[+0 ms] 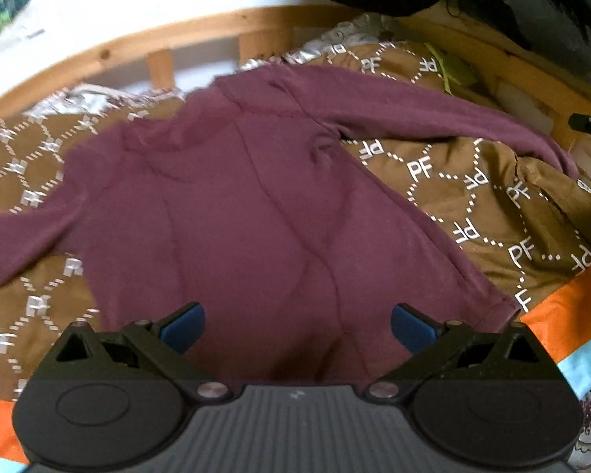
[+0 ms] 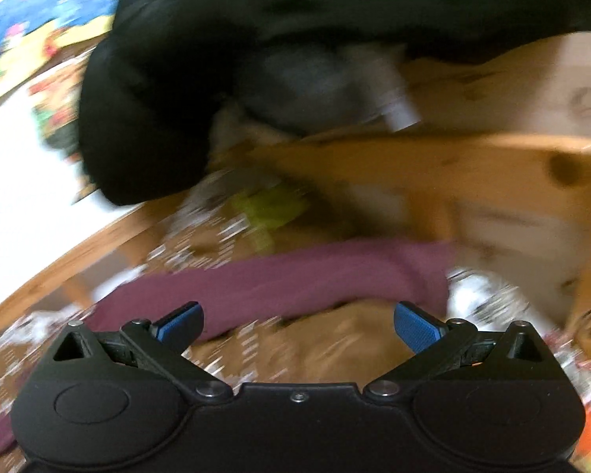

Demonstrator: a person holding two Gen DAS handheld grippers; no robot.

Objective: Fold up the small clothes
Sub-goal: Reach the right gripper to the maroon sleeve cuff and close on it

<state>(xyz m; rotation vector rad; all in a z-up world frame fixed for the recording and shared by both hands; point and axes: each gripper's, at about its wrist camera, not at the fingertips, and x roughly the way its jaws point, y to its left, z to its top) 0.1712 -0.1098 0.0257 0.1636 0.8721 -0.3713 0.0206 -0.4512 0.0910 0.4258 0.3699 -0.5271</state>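
Wooden bed frame [image 1: 201,27] bounds the scene; a brown monogram-print bedspread [image 1: 492,197] covers the bed. Maroon long-sleeved top [image 1: 236,205] lies spread flat near the middle of the bedspread, hem toward the left gripper [image 1: 297,325], both sleeves stretched outward, one trailing toward the far right edge. Left gripper: jaws spread wide above the hem, holding nothing. Right gripper [image 2: 298,327]: likewise released and empty, just short of the outstretched sleeve [image 2: 295,276]; this view is motion-blurred. Black bundle [image 2: 216,59] lies beyond the top. Judged progress: garment laid out, no fold yet made; sleeves and body remain to be folded.
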